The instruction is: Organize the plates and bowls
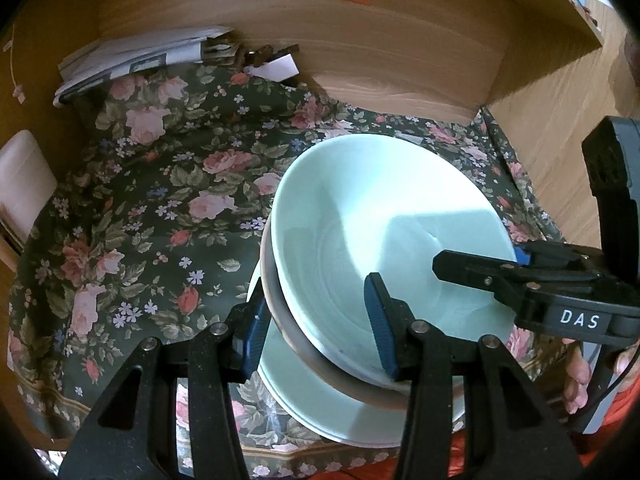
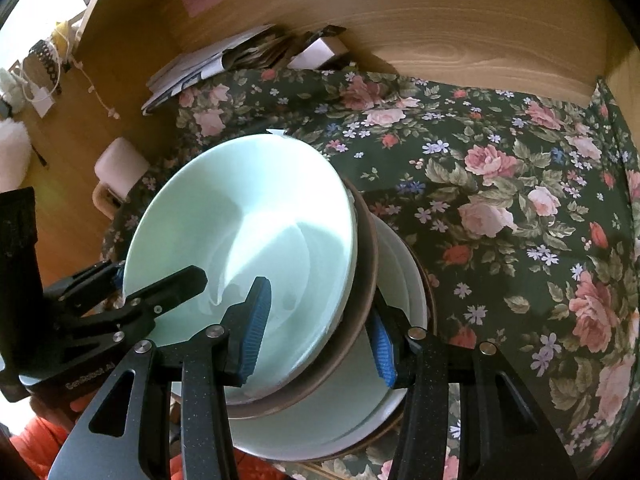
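Observation:
A pale green bowl (image 1: 392,216) (image 2: 240,216) sits nested in a brown bowl (image 2: 368,248) (image 1: 280,312). Both tilt above a stack of pale plates (image 1: 320,400) (image 2: 340,408) on the floral cloth (image 1: 140,200) (image 2: 500,200). My left gripper (image 1: 316,330) (image 2: 160,272) is shut on the nested bowls' rim, one blue pad inside the green bowl and one outside the brown one. My right gripper (image 2: 318,334) (image 1: 478,258) clamps the opposite rim the same way. Whether the brown bowl's base touches the plates is hidden.
A wooden back wall (image 1: 400,60) with taped notes rises behind the cloth. Papers and small clutter (image 1: 140,60) (image 2: 208,68) lie at the back left. A white padded object (image 1: 20,184) (image 2: 120,164) stands at the left edge. A person's fingers (image 1: 576,380) show at lower right.

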`<action>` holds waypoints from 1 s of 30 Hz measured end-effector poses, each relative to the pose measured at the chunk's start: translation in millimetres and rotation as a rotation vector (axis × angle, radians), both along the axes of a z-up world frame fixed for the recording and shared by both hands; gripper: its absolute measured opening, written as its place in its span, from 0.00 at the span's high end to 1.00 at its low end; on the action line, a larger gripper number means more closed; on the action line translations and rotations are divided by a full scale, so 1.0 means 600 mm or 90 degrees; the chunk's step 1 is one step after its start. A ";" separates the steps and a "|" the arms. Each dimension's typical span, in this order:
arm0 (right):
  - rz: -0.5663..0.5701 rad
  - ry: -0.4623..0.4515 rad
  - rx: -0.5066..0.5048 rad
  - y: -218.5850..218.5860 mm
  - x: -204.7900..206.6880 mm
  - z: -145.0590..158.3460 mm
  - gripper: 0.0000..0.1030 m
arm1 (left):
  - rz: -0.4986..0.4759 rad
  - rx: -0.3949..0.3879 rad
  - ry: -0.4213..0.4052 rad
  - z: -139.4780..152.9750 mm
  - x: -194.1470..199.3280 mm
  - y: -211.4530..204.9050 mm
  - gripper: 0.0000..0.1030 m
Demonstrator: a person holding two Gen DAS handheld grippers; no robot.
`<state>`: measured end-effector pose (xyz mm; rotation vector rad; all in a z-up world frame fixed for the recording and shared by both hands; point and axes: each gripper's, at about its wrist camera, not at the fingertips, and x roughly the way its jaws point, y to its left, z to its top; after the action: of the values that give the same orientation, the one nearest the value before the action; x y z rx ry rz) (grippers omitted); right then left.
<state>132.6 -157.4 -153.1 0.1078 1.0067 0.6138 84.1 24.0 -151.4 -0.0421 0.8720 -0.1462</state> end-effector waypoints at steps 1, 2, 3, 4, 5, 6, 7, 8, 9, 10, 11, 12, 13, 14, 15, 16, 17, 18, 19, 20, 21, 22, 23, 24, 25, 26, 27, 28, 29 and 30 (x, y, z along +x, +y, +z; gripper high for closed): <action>0.001 -0.002 0.000 0.001 0.000 0.000 0.58 | 0.000 -0.008 0.004 -0.001 0.003 0.003 0.55; 0.003 -0.006 -0.001 0.001 0.000 -0.001 0.58 | 0.000 -0.013 0.006 -0.003 0.005 0.006 0.55; 0.005 -0.009 -0.002 0.001 0.000 -0.001 0.58 | 0.000 -0.019 0.007 -0.003 0.006 0.008 0.55; 0.007 -0.014 -0.006 0.002 -0.001 -0.001 0.57 | 0.001 -0.021 0.008 -0.004 0.007 0.009 0.55; 0.008 -0.015 -0.006 0.003 -0.002 -0.001 0.56 | 0.001 -0.022 0.008 -0.005 0.007 0.009 0.55; 0.010 -0.018 -0.004 0.002 -0.002 -0.001 0.56 | 0.000 -0.024 0.007 -0.005 0.007 0.009 0.55; 0.007 -0.022 -0.002 0.001 -0.004 0.000 0.56 | -0.002 -0.025 0.007 -0.005 0.006 0.009 0.55; 0.004 -0.029 -0.001 0.000 -0.005 0.002 0.56 | -0.003 -0.025 0.005 -0.006 0.006 0.010 0.55; 0.000 -0.038 -0.005 -0.002 -0.006 0.006 0.56 | -0.002 -0.026 0.003 -0.006 0.005 0.010 0.54; -0.003 -0.046 -0.007 -0.003 -0.007 0.010 0.55 | -0.003 -0.023 -0.001 -0.006 0.004 0.010 0.54; -0.007 -0.054 -0.007 -0.006 -0.009 0.015 0.52 | -0.001 -0.017 -0.007 -0.004 0.003 0.009 0.54; -0.012 -0.063 -0.007 -0.008 -0.011 0.021 0.52 | 0.005 -0.001 -0.023 0.001 -0.001 0.007 0.54; -0.018 -0.076 -0.006 -0.013 -0.015 0.030 0.50 | 0.009 0.014 -0.042 0.008 -0.006 0.005 0.54; -0.021 -0.084 -0.005 -0.015 -0.016 0.036 0.50 | 0.008 0.020 -0.055 0.015 -0.009 0.005 0.52; -0.025 -0.096 -0.004 -0.018 -0.019 0.044 0.49 | 0.007 0.022 -0.071 0.025 -0.014 0.005 0.49; -0.029 -0.109 0.000 -0.021 -0.024 0.056 0.49 | 0.008 0.020 -0.090 0.037 -0.021 0.006 0.46; -0.032 -0.120 0.005 -0.023 -0.027 0.065 0.48 | 0.009 0.020 -0.105 0.046 -0.025 0.006 0.45; -0.034 -0.133 0.013 -0.026 -0.032 0.075 0.48 | 0.012 0.023 -0.127 0.059 -0.033 0.006 0.45; -0.036 -0.151 0.023 -0.029 -0.040 0.090 0.46 | 0.015 0.028 -0.149 0.071 -0.042 0.005 0.44; -0.036 -0.163 0.028 -0.030 -0.045 0.098 0.43 | 0.015 0.029 -0.165 0.079 -0.047 0.006 0.42; -0.038 -0.182 0.035 -0.031 -0.053 0.109 0.42 | 0.016 0.027 -0.190 0.092 -0.058 0.005 0.41; -0.040 -0.205 0.040 -0.032 -0.064 0.122 0.40 | 0.016 0.026 -0.203 0.100 -0.064 0.007 0.38; -0.041 -0.223 0.044 -0.032 -0.073 0.132 0.38 | 0.017 0.024 -0.220 0.109 -0.071 0.006 0.37; -0.040 -0.244 0.048 -0.031 -0.081 0.142 0.37 | 0.016 0.023 -0.241 0.119 -0.081 0.006 0.37; -0.040 -0.267 0.050 -0.030 -0.094 0.154 0.34 | 0.016 0.023 -0.251 0.125 -0.087 0.005 0.36; -0.040 -0.285 0.052 -0.029 -0.103 0.162 0.31 | 0.016 0.022 -0.265 0.131 -0.094 0.005 0.34; -0.040 -0.310 0.055 -0.028 -0.117 0.173 0.28 | 0.017 0.020 -0.283 0.139 -0.103 0.005 0.32; -0.040 -0.325 0.057 -0.026 -0.126 0.178 0.25 | 0.016 0.019 -0.293 0.143 -0.108 0.006 0.29; -0.041 -0.340 0.058 -0.026 -0.135 0.184 0.21 | 0.016 0.015 -0.308 0.149 -0.116 0.006 0.26; -0.043 -0.355 0.059 -0.025 -0.144 0.188 0.20 | 0.016 0.012 -0.317 0.152 -0.122 0.006 0.25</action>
<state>46.4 -172.6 -40.3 0.0473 0.4344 0.5841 11.1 27.4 -60.2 0.0023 0.3753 -0.1176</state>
